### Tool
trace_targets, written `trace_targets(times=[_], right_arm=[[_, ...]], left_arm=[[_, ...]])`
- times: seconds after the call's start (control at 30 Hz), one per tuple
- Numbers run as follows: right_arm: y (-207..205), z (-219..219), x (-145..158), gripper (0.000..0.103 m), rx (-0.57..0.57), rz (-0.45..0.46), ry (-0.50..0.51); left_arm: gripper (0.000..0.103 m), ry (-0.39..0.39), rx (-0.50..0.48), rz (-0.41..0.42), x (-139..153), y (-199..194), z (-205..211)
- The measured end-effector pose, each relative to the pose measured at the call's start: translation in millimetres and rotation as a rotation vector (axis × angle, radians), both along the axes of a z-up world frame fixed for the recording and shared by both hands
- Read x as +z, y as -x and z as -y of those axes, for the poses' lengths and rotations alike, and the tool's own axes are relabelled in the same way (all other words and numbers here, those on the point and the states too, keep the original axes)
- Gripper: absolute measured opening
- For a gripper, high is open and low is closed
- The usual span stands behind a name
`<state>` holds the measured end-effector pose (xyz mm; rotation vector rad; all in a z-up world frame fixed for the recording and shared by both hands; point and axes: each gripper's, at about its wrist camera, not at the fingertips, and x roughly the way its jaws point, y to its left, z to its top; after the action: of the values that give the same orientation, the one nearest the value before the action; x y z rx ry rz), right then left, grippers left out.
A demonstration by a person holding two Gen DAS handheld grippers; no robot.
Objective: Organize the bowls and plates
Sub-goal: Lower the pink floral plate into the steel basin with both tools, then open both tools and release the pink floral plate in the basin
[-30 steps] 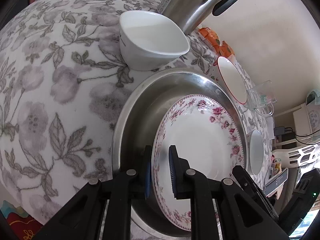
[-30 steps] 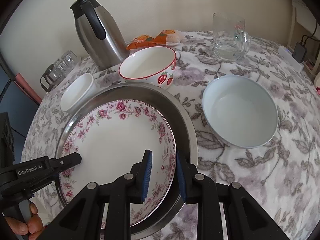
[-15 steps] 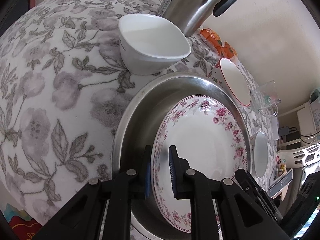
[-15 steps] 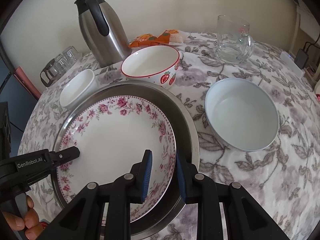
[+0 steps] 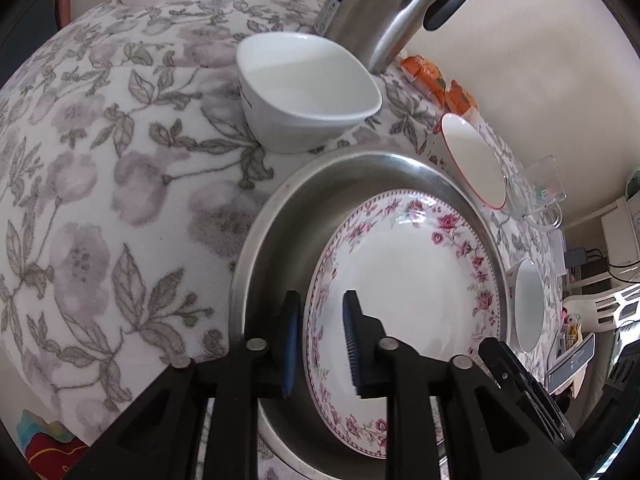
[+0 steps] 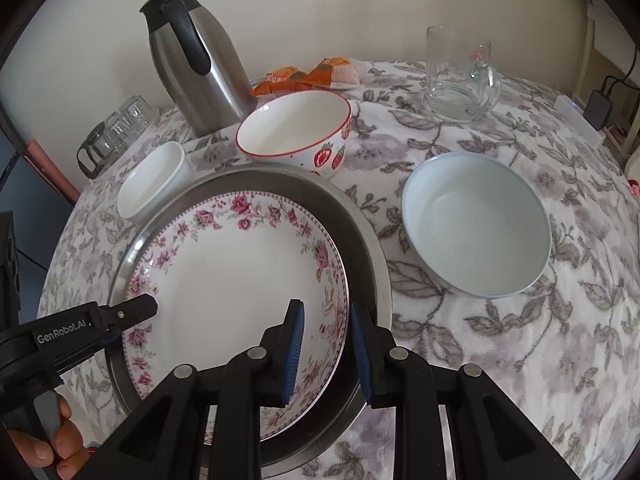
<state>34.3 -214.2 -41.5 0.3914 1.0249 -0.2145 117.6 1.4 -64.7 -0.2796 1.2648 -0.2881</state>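
A white plate with a pink flower rim lies inside a wide steel dish. My left gripper straddles the plate's left rim, jaws slightly apart around it. My right gripper straddles the plate's right rim, jaws also a little apart. A strawberry bowl, a small white bowl and a pale blue bowl stand around the dish. In the left wrist view the small white bowl sits just beyond the steel dish.
A steel thermos jug stands at the back, with small glasses to its left. A glass mug is at the back right. Orange snack packets lie behind the strawberry bowl. A flowered cloth covers the table.
Both grippers stay at the plate's rims. The views have shifted slightly, and the jaws now stand a little wider apart than before.
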Motion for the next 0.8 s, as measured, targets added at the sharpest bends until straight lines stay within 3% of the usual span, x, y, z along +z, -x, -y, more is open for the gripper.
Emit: trace_targets(times=[0.5, 0.63, 0.8], right_arm=[[10, 6, 39, 0.027, -0.039, 0.060, 0.075], [14, 14, 38, 0.036, -0.073, 0.047, 0.063], [20, 27, 37, 0.049, -0.133, 0.019, 0.069]], left_arm=[[0.038, -0.059, -0.042, 0.159, 40, 14, 7], [0.051, -0.083, -0.039, 0.190, 47, 17, 8], [0.058, -0.132, -0.033, 0.187, 45, 18, 7]])
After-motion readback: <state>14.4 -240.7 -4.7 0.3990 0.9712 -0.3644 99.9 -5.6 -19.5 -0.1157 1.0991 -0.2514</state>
